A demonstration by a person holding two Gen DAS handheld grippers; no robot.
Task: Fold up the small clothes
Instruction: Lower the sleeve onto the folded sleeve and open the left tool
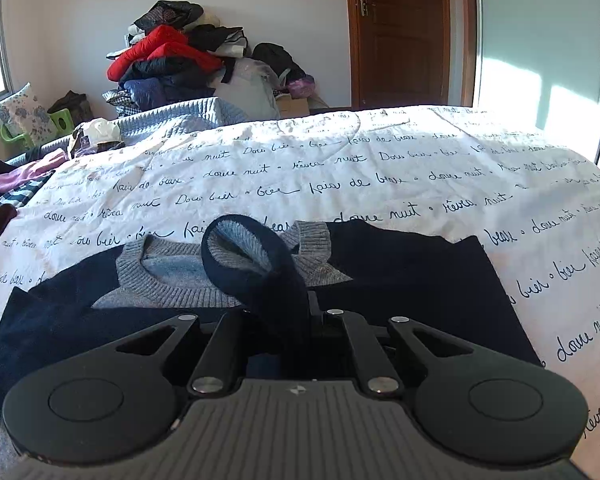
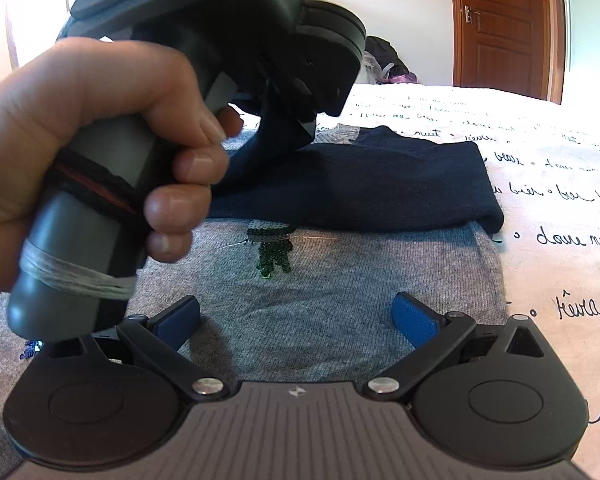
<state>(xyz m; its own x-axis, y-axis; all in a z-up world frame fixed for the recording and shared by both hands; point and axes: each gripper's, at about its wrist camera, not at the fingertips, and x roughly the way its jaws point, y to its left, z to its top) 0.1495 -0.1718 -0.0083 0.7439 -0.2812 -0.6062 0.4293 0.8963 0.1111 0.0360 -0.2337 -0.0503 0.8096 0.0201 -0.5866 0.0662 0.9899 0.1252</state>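
A small grey sweater with navy sleeves and a green sequin motif lies flat on the bed. One navy sleeve is folded across its chest. My left gripper is shut on the other navy sleeve, whose cuff loops up over the grey collar. In the right wrist view a hand holds that left gripper over the upper part of the sweater, with the sleeve hanging from it. My right gripper stands open low over the grey body, and its blue pads hold nothing.
A white bedspread with black script covers the bed. Loose clothes lie at its left edge. A pile of clothes stands against the back wall, beside a brown door and a sliding wardrobe panel.
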